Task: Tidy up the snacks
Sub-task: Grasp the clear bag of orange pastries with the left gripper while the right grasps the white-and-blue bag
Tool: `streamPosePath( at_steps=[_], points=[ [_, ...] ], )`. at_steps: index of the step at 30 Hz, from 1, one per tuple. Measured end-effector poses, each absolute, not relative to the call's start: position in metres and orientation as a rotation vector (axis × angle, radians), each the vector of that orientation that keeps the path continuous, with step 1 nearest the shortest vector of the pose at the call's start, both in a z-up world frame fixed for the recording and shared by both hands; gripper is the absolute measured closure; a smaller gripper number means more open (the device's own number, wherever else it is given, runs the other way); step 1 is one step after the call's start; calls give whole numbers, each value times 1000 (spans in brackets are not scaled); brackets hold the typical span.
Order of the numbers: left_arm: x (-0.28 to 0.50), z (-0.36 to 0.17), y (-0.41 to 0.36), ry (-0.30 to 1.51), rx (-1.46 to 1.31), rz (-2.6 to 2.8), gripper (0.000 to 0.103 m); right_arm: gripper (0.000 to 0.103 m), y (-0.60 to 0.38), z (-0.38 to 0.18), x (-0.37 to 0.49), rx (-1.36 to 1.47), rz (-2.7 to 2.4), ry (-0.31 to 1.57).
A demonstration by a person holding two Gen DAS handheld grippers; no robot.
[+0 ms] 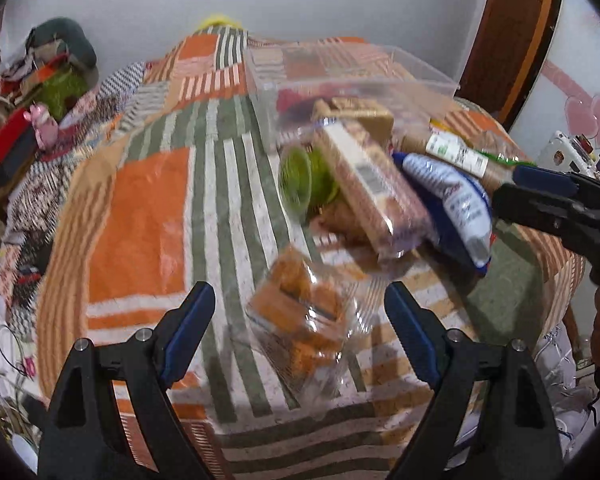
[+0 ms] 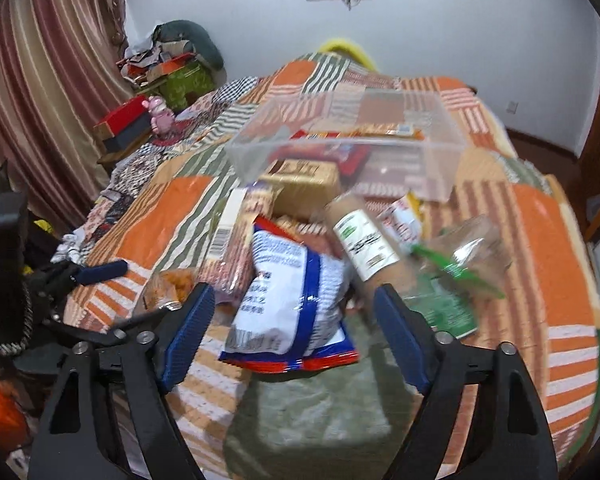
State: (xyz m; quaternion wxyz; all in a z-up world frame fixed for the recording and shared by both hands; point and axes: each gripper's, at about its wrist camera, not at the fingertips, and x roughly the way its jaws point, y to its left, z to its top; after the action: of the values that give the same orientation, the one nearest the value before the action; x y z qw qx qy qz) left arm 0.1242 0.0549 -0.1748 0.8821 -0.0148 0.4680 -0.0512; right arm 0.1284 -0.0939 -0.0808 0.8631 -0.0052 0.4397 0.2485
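Observation:
A pile of snacks lies on a patchwork bedspread in front of a clear plastic bin (image 1: 404, 68) (image 2: 440, 148). My left gripper (image 1: 300, 300) is open, just above a clear bag of orange snacks (image 1: 300, 312). My right gripper (image 2: 296, 300) is open, with a blue and white snack bag (image 2: 288, 304) (image 1: 456, 200) between its fingers. Behind lie a long biscuit pack (image 1: 364, 184) (image 2: 232, 240), a green cup (image 1: 300, 176) and a brown roll with a white label (image 2: 368, 244) (image 1: 460, 156). The bin holds a tan box (image 2: 300, 176) and red packets (image 2: 348, 152).
The bedspread (image 1: 140, 216) covers a bed whose right edge (image 2: 592, 280) drops off. A clear green-printed bag (image 2: 456, 272) lies at the pile's right. Clutter, a red box (image 2: 124, 120) and a pink toy (image 2: 160, 116) sit at the far left by the curtain.

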Motion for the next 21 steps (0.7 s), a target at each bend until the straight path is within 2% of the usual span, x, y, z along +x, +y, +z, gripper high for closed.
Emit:
streamPosePath(
  at_steps=[3,14,17,19,21],
  points=[
    [125,-187,53,998,-32,-102,16,31,-88,-89,129,-18,522,954],
    [130,-202,56,1001,-79,-90,16,33,-79,-110,139,-41,481,1017],
    [131,-204,57,1015,-118,-115,20,34,-77,-113,141,-28,490,1033],
    [132,-203,56,1013,-121,-125,31,34,-75,-114,144,-17,497,1046],
    [132,-202,54,1003,-113,-117,36,34,-75,-116,147,-5,502,1056]
  ],
)
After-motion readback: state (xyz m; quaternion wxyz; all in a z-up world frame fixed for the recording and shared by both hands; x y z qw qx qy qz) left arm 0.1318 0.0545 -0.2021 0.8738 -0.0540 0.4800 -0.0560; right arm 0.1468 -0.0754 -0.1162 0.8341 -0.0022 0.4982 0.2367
